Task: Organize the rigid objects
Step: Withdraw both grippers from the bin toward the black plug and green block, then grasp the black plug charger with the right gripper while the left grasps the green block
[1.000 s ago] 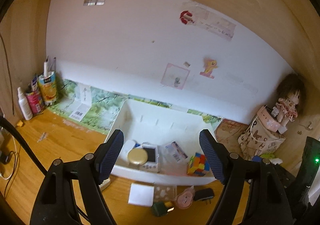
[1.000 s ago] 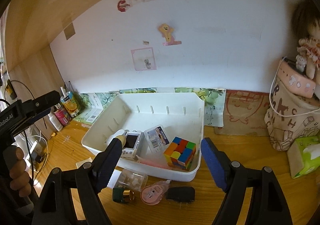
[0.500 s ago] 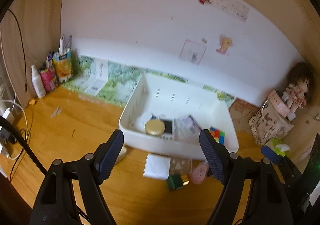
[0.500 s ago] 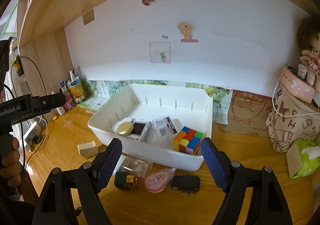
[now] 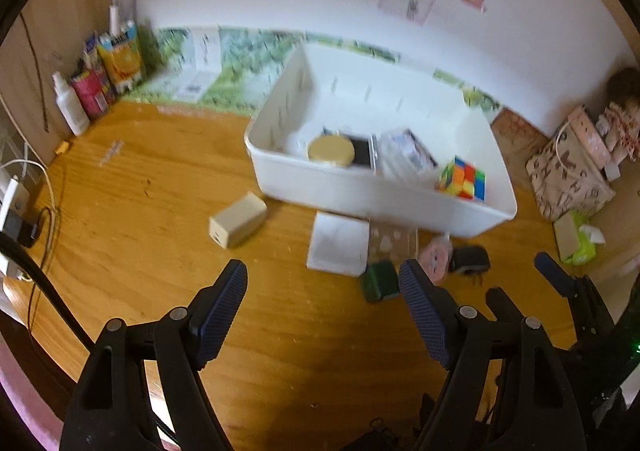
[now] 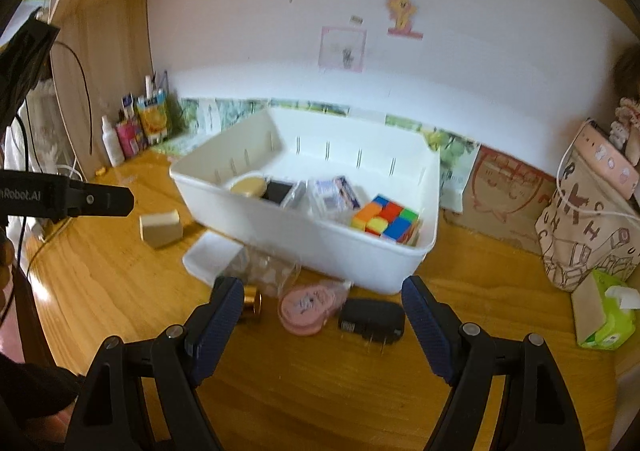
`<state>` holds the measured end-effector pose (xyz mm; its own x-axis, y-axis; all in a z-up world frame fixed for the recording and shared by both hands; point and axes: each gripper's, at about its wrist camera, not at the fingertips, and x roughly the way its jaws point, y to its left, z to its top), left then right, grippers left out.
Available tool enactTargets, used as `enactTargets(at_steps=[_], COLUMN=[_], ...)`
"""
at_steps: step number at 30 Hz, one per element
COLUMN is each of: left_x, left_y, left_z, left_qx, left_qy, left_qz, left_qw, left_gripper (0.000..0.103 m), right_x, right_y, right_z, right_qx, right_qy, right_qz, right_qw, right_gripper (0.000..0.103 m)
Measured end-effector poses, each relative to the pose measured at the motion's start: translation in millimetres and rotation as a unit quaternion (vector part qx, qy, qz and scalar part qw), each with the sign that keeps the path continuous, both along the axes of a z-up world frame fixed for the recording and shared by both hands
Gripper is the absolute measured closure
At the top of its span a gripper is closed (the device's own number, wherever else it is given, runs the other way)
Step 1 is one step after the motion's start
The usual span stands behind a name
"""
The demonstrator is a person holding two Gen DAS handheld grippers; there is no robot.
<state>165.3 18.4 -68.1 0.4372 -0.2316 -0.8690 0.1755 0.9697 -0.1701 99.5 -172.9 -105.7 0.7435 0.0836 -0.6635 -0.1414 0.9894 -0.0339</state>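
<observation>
A white bin (image 5: 360, 191) (image 6: 280, 219) on the wooden desk holds a colour cube (image 5: 464, 177) (image 6: 386, 217), a gold-lidded jar (image 5: 331, 150) (image 6: 249, 185), a small device and a packet. In front of it lie a beige block (image 5: 238, 219) (image 6: 161, 229), a white card (image 5: 338, 243), a clear box (image 6: 266, 269), a green-and-gold bottle (image 5: 379, 283), a pink tape dispenser (image 5: 436, 257) (image 6: 306, 307) and a black charger (image 5: 468, 259) (image 6: 372, 319). My left gripper (image 5: 323, 305) is open and empty above the desk. My right gripper (image 6: 322, 321) is open and empty over the pink dispenser and charger.
Bottles and cartons (image 5: 100, 79) stand at the back left corner. Cables and a power strip (image 5: 16, 211) lie at the left edge. A patterned bag (image 6: 588, 219), a doll and a green tissue pack (image 6: 604, 311) stand on the right.
Both grippers have pulled back and tilted down, so more of the desk and the loose items in front of the bin show. Both stay open.
</observation>
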Motion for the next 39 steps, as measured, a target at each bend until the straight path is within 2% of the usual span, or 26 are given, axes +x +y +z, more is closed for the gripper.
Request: enactTargets(at_steps=[8, 14, 21, 29, 39], left_x=[14.1, 28.9, 40.2, 47.6, 59.7], left_y=[-25.6, -40.0, -52.8, -63.1, -76.0], left_z=[-28.6, -54.4, -77.8, -90.6, -101.4], left_qx=[0.003, -0.017, -0.03, -0.034, -0.029], left_qy=[0.078, 0.149, 0.21, 0.242, 0.26], left_qz=[-0.034, -0.039, -0.033, -0.027, -0.009], left_qw=[0.9964, 0.9879, 0.9766, 0.9693, 0.9652], left_gripper=[0.022, 0.022, 0.022, 0.022, 0.022], right_x=[13.6, 27.1, 42.9, 58.0, 65.8], right_y=[-8.3, -16.8, -27.1, -37.1, -50.3], right_z=[-26.8, -43.4, -63.4, -82.1, -85.5], right_qx=[0.018, 0.012, 0.007, 0.011, 0.02], right_qy=[0.047, 0.083, 0.119, 0.144, 0.143], right_qz=[-0.008, -0.019, -0.029, -0.053, -0.068], right_qw=[0.999, 0.996, 0.992, 0.988, 0.987], right_gripper=[0.021, 0.021, 0.021, 0.021, 0.021])
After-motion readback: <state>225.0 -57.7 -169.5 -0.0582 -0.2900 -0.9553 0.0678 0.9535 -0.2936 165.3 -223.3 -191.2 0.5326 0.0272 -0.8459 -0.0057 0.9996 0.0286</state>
